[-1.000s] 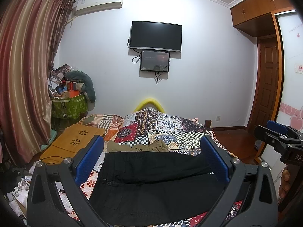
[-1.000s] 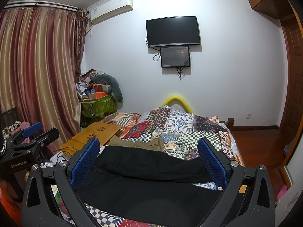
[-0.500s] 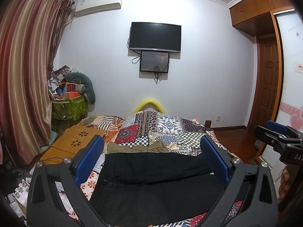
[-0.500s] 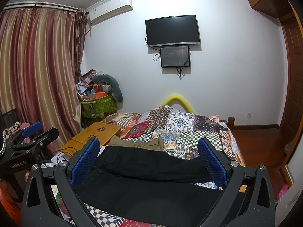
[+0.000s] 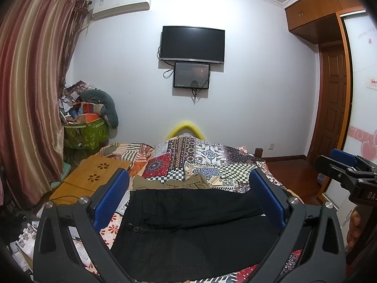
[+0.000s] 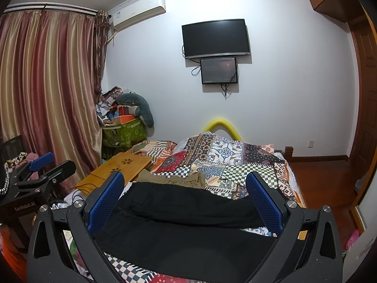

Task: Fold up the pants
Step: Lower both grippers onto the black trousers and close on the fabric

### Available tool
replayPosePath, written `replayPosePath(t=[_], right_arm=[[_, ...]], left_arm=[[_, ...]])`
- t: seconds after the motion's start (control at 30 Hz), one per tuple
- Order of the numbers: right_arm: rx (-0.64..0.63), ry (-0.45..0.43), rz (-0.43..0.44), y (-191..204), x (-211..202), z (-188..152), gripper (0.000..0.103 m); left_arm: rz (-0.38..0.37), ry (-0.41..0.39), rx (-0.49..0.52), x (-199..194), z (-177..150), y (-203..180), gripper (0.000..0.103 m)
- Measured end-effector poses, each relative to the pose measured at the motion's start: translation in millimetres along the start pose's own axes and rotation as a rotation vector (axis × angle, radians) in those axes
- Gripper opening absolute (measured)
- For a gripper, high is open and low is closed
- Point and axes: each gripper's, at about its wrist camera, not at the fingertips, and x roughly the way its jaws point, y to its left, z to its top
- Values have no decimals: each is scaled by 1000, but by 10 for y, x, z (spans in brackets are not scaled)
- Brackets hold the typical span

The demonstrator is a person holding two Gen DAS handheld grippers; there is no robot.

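**Two open claws, black pants laid out on the bed**

Both my claws are spread wide with nothing in them: left claw and right claw hover above the near end of the bed. Just under them the black pants lie flat across the patchwork quilt, legs stacked. Touching their far edge is a khaki garment. Off to the left sits a wooden lap desk. Way back, a TV hangs on the wall.
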Motion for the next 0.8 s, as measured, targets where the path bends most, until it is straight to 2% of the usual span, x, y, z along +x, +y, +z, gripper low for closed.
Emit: replayPosePath(t=[0.23, 0.37, 0.6, 0.7, 0.8], right_arm=[[-3, 16, -21, -46, 69, -40, 103], [-12, 38, -82, -156, 141, -125, 103], [49, 113, -207, -674, 310, -274, 102], [90, 151, -248, -952, 404, -342, 102], [101, 188, -326, -1201, 494, -428, 102]], left_arm=[[8, 7, -2, 88, -43, 45, 103], [36, 38, -1, 296, -93, 133, 103], [50, 160, -35, 893, -232, 395, 103], [88, 203, -35, 1174, -328, 539, 103], [130, 249, -25, 1485, -437, 702, 103]])
